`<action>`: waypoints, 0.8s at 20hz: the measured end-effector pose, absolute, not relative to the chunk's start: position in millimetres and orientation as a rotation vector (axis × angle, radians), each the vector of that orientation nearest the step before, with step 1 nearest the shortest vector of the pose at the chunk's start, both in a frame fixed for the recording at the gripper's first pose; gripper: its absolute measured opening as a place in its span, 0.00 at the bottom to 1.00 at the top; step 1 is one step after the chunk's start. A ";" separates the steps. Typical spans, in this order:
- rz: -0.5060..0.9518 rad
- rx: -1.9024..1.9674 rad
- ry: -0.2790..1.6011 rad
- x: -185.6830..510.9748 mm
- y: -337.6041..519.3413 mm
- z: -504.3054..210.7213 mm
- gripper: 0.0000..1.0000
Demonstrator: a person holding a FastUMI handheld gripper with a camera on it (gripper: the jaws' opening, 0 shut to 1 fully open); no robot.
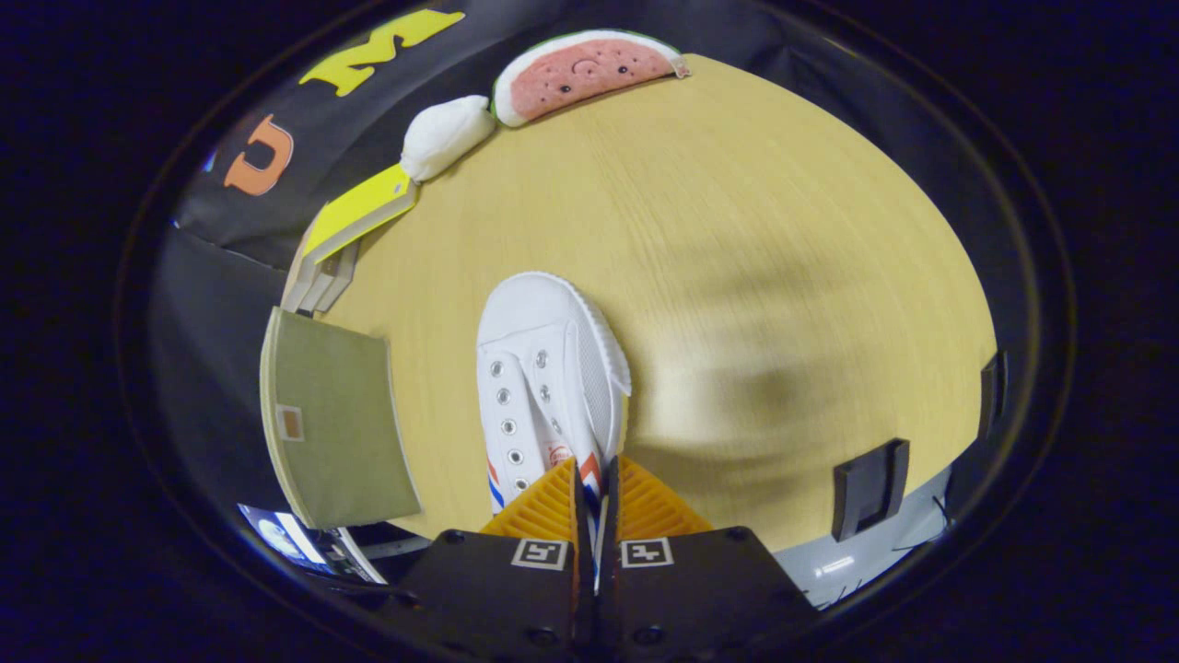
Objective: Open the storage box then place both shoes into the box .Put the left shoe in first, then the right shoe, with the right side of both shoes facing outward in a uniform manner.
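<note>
The gripper (589, 488) is pinched narrow on the heel edge of a white shoe (545, 378), both fingers pressing it. The shoe has metal eyelets and red-blue side stripes, its toe pointing ahead over the wooden counter (755, 276). Open wood spreads beyond and beside it; a green box (336, 424) stands by the counter's edge.

Even, fairly bright overhead light falls on the wooden table (737, 230), where a broad soft shadow lies right of the white shoe (548, 387). Fisheye bending curves the edges; the far rim looks perhaps slightly soft.
</note>
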State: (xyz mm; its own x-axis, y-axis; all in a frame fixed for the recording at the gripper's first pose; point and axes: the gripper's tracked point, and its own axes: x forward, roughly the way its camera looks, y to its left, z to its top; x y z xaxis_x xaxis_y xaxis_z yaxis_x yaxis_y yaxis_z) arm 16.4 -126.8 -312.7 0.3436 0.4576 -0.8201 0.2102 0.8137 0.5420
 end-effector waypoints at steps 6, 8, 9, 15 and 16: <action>0.202 0.615 1.108 8.0 -67.5 -195.5 0.07; 0.226 0.608 1.068 3.6 -35.9 -155.4 0.07; 0.236 0.601 1.051 1.4 -19.5 -137.6 0.07; 0.260 0.601 1.017 8.3 89.3 -89.4 0.07; 0.257 0.603 1.028 12.8 106.4 -90.9 0.07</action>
State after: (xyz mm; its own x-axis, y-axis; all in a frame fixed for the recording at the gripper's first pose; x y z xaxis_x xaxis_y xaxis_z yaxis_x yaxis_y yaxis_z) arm 12.8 106.4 -90.9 0.5048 0.4715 -0.7231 0.0755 0.8103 0.5811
